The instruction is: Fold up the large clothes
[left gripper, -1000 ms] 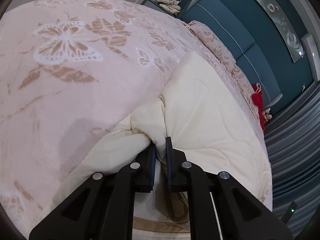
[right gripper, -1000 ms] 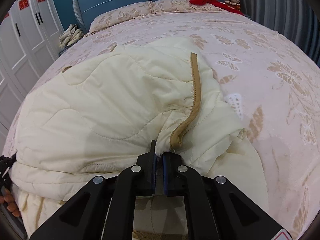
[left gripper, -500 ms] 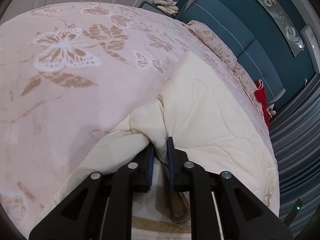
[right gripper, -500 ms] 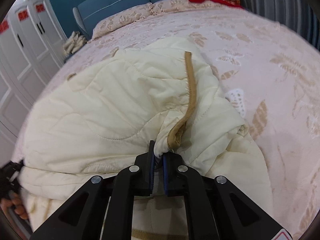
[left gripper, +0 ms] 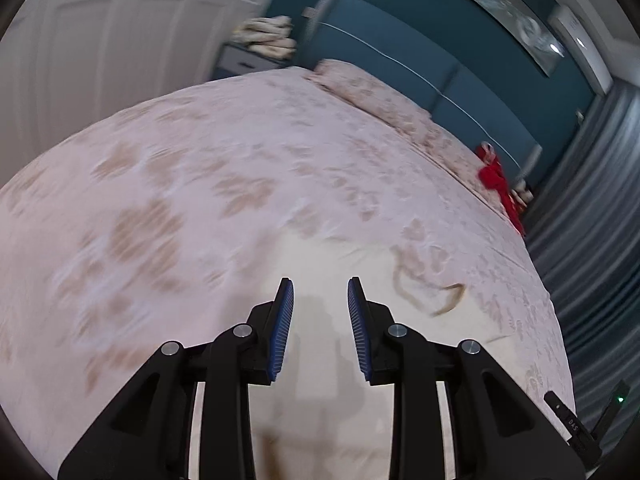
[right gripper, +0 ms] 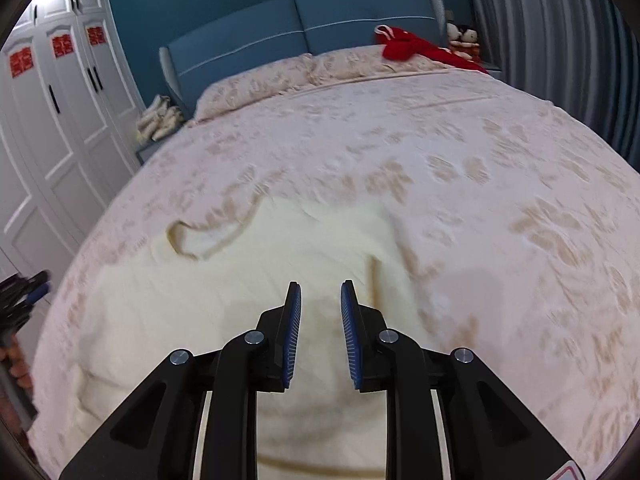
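Left wrist: the left gripper point(left gripper: 320, 294), jaws wide and empty, hangs above the cream garment point(left gripper: 340, 264) lying beyond its fingertips (apparently released). Right wrist: the right gripper point(right gripper: 320, 296), likewise parted, with the garment spread ahead on the bed point(right gripper: 500, 160).

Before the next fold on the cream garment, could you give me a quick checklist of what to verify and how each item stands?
1. Left gripper open, holding nothing: ok.
2. Right gripper open, holding nothing: ok.
3. Cream garment lying on the bedspread: ok.
4. Garment spread flat, no bunching: cannot tell, the frames are blurred.
5. Brown trim visible as a fold reference: ok.
6. Near hem visible for gripping: not ok, the grippers hide it.
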Demonstrator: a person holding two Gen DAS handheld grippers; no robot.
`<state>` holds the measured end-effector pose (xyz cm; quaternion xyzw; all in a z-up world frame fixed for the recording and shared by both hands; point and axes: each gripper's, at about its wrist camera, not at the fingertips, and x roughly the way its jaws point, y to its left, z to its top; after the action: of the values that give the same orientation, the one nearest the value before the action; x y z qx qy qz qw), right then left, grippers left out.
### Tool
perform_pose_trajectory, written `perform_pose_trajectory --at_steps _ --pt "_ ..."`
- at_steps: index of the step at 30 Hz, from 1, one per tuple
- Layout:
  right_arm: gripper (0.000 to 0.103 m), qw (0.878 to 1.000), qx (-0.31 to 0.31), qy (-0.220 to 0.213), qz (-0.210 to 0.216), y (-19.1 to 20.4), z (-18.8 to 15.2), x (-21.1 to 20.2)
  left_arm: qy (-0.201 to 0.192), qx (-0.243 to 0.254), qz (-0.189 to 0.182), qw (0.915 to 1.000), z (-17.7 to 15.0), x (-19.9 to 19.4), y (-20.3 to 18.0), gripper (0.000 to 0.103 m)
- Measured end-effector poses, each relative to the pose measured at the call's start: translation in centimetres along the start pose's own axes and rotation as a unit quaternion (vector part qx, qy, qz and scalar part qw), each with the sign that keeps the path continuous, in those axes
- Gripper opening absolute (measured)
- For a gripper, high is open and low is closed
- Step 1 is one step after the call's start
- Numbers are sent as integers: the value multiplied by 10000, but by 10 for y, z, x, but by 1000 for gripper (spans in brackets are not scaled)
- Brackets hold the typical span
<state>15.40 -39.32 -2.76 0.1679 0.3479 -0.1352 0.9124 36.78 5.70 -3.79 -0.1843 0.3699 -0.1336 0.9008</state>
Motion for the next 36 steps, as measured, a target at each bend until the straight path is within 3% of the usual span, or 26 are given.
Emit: perform_pose_trajectory --at_steps 3,6,10,15,27,33,36 --pt "14 9998 -222 -7 8 21 10 24 258 297 -21 9992 15 43 -35 27" --pt "14 9991 -371 158 -100 30 10 56 495 443 101 9977 8 78 -49 27" --pt "14 9978 -383 439 -324 23 -4 93 643 676 402 9948 -12 114 -52 26" --pt "9 9970 -376 596 -333 8 -29 114 832 571 483 9937 -32 137 -34 26" --pt "6 9983 3 577 100 -10 -40 124 630 849 512 9931 -58 151 -24 26" --pt "7 9976 198 655 -74 -21 -30 96 813 1195 754 9866 -50 146 -39 26" --pt "8 9987 364 279 -221 -40 -10 69 895 1386 405 9855 -32 130 -60 26"
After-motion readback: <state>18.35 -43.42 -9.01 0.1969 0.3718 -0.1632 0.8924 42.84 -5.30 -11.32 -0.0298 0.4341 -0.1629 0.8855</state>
